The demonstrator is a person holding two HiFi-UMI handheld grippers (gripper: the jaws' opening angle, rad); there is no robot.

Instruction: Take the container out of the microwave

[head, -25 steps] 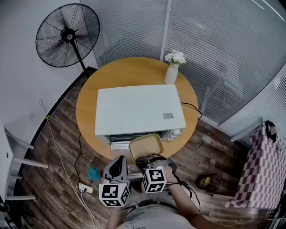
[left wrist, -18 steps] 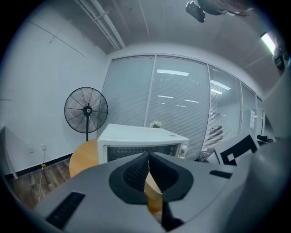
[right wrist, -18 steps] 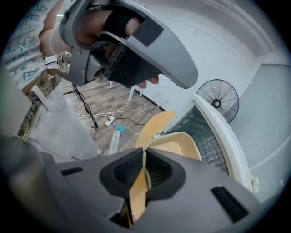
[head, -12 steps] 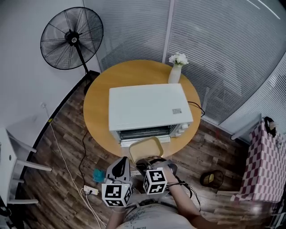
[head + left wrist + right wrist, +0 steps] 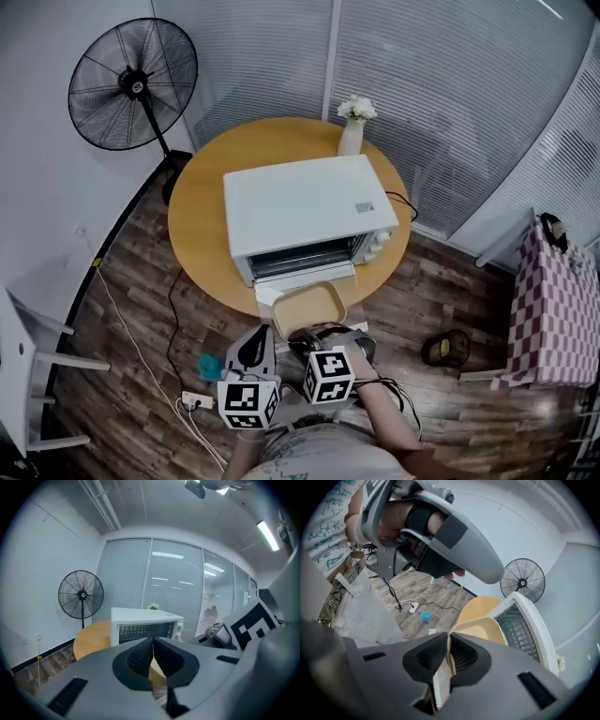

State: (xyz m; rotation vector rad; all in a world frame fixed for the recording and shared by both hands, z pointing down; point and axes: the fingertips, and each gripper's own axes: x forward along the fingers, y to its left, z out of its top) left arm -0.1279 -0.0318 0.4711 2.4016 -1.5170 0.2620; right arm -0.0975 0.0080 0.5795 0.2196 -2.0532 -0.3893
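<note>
A white microwave [image 5: 305, 211] stands on a round wooden table [image 5: 202, 206], its door [image 5: 302, 277] folded down toward me. The beige, tray-like container [image 5: 307, 309] hangs just outside the door, past the table's near edge. My right gripper [image 5: 311, 336] is shut on its near rim; in the right gripper view the jaws [image 5: 449, 656] pinch the container [image 5: 480, 630] wall, with the microwave [image 5: 525, 630] beyond. My left gripper [image 5: 255, 349] hovers beside it on the left, shut and holding nothing. In the left gripper view its jaws [image 5: 153, 654] point toward the microwave [image 5: 145, 620].
A standing fan [image 5: 131, 84] is at the back left and a vase of white flowers [image 5: 352, 127] sits behind the microwave. A power strip with cables [image 5: 197, 401] and a blue object [image 5: 210, 364] lie on the wood floor. A checkered cloth [image 5: 553, 309] and a small basket [image 5: 445, 349] are at the right.
The container has come back out of the microwave toward me in the right gripper. The left gripper stays shut beside it.
</note>
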